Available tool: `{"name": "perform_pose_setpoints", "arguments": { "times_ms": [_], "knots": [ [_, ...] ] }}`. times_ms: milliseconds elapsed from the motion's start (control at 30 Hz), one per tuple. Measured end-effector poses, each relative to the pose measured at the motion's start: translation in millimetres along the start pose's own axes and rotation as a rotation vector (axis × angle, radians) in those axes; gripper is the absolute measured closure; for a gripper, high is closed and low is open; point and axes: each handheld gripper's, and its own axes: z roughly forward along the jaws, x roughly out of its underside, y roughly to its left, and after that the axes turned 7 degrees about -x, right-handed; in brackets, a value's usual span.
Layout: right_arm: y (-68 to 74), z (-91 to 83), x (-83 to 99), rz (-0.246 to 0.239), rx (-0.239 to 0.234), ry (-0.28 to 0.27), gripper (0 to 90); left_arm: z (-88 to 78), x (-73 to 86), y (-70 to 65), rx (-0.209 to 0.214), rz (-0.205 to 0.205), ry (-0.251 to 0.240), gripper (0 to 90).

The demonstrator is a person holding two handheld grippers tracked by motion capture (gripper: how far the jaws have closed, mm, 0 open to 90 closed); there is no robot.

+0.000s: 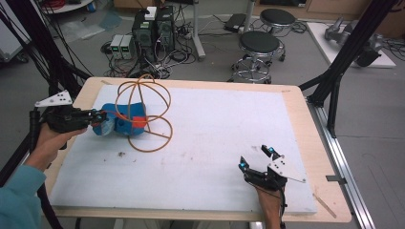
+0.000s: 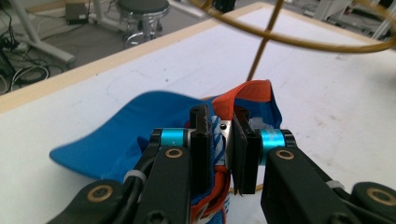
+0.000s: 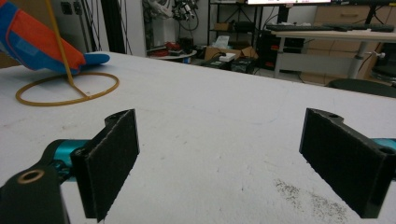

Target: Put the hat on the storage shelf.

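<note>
Your left gripper (image 1: 98, 116), held at the left edge of the table (image 1: 296, 102), has its jaws clamped on the rear edge of a blue cap (image 1: 119, 119) with an orange back panel; in the left gripper view the two black pads (image 2: 201, 149) pinch a fold of the blue, orange and white fabric between them, and the cap's brim spreads out to the left over the white mat (image 1: 215, 138). The cap sits near the far left part of the mat, lifted at the gripped end, and it hangs within a stand of thin tan wire hoops (image 1: 148, 112): one hoop lies flat on the mat as a base, an upright stem rises from it, and further hoops curve above and around the cap. Your right gripper (image 1: 258, 160) rests at the near right part of the mat, well apart from the cap and the stand, with its jaws standing wide apart and nothing between them; in the right gripper view the bare mat lies between the two pads (image 3: 112, 158), with a patch of dark specks (image 3: 303, 196) near the right one
</note>
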Motion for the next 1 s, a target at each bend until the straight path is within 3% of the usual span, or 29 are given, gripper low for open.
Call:
{"name": "perform_pose_setpoints", "arguments": {
  "times_ms": [400,633,900,1000],
  "knots": [
    [-0.2,0.3,-0.2,0.002,0.0,0.004,10.9,-40.1,-25.1,-42.6,0.053,0.055,-0.061,79.9],
    [-0.4,0.1,-0.2,0.007,-0.004,0.006,10.8,-50.5,-39.0,-67.8,0.069,0.088,-0.096,79.9],
    [-0.1,0.1,0.0,0.008,-0.003,0.003,10.9,-53.9,-51.8,-88.7,0.085,0.114,-0.097,79.9],
    [-0.2,0.0,-0.1,0.009,-0.005,0.003,10.9,-53.7,-52.7,-91.7,0.095,0.086,-0.097,79.9]
  ]
}}
